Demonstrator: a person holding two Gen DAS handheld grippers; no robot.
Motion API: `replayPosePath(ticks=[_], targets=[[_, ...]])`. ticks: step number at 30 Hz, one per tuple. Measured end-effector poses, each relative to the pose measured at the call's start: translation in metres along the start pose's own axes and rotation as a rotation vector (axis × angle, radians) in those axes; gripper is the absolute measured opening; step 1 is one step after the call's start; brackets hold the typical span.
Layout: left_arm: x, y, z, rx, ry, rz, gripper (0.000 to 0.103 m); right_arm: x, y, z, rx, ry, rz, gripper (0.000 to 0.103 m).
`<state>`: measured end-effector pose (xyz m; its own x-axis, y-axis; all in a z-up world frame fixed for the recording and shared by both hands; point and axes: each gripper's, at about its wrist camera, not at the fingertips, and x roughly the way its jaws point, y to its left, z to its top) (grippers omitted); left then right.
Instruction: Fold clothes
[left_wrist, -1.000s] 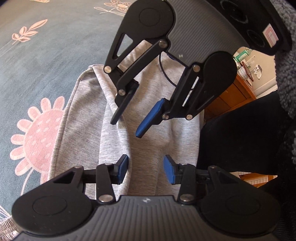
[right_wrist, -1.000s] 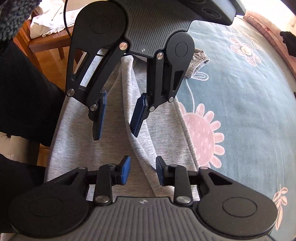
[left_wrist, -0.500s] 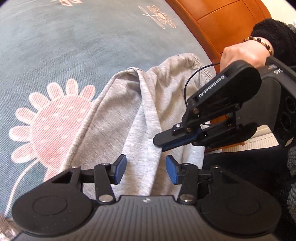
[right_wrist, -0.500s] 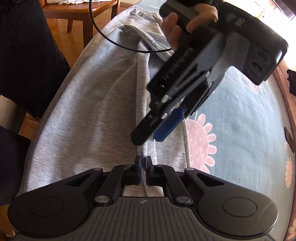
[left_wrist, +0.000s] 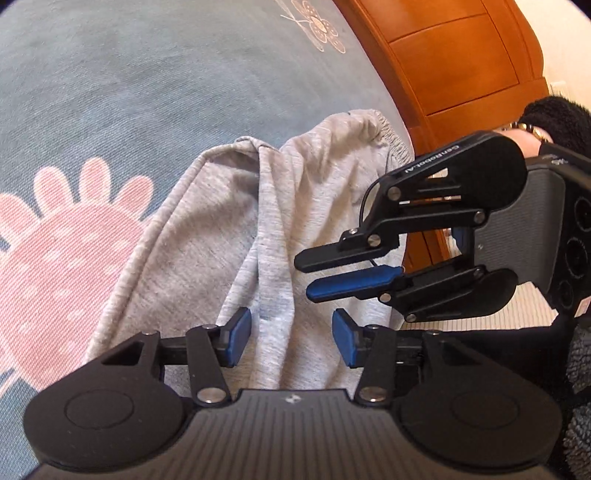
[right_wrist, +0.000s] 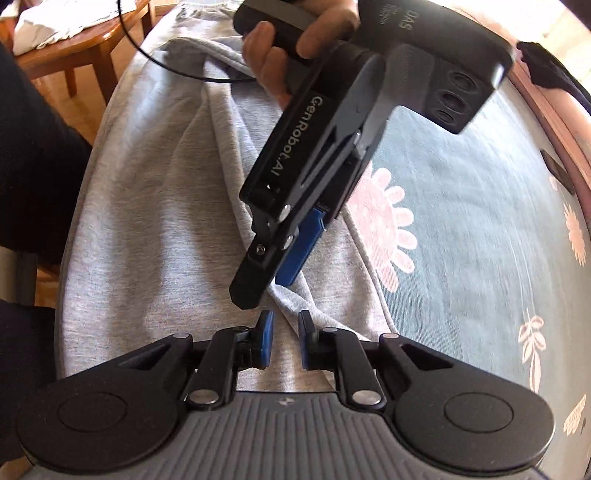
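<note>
A grey garment (left_wrist: 207, 258), apparently sweatpants with an elastic waistband (left_wrist: 384, 125) at the far end, lies lengthwise on a blue floral bedspread (left_wrist: 110, 74), close to the bed edge nearest the person. Its long axis runs away from the left gripper (left_wrist: 291, 338) toward the waistband, and a raised ridge of cloth (right_wrist: 236, 173) runs along that axis down the middle. The left gripper's jaws stand apart, empty, straddling the ridge just above the fabric. The right gripper (right_wrist: 284, 338) has its jaws parted by a narrower gap, with nothing clamped; the ridge end lies directly ahead of its pads. In the left view the right gripper (left_wrist: 314, 273) comes in from the side, crosswise to the garment's length, its fingers over the cloth near the left one's tips. Both tools are about equally near the ridge; I judge the left is better aligned to it. Whether the ridge is a fold being laid or slack to be smoothed cannot be settled. A wooden table (right_wrist: 74, 44) stands beyond the bed.
</note>
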<state>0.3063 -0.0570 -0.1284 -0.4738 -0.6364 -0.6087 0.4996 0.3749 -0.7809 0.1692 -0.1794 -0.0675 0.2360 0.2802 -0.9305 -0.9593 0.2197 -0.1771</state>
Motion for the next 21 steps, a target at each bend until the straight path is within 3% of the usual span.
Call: replayPosePath(ticks=[5, 7, 9, 15, 19, 21], targets=[[0.005, 0.031, -0.001, -0.164, 0.008, -0.105, 0.048, -0.007, 0.002, -0.009, 0.106, 0.000, -0.052, 0.023], [0.016, 0.018, 0.003, -0.097, 0.030, -0.022, 0.032, -0.011, 0.004, -0.014, 0.152, 0.000, -0.073, 0.024], [0.017, 0.002, 0.006, 0.009, 0.055, 0.114, 0.002, -0.014, 0.005, -0.019, 0.199, 0.006, -0.093, 0.024], [-0.018, -0.002, 0.019, 0.007, -0.058, 0.246, 0.001, -0.018, 0.006, -0.032, 0.283, 0.016, -0.137, 0.025], [-0.016, 0.013, 0.028, -0.064, -0.093, 0.324, 0.001, -0.020, 0.009, -0.039, 0.325, 0.019, -0.155, 0.027], [-0.002, 0.015, 0.033, -0.097, -0.102, 0.328, 0.002, -0.022, 0.011, -0.040, 0.341, 0.020, -0.163, 0.028]])
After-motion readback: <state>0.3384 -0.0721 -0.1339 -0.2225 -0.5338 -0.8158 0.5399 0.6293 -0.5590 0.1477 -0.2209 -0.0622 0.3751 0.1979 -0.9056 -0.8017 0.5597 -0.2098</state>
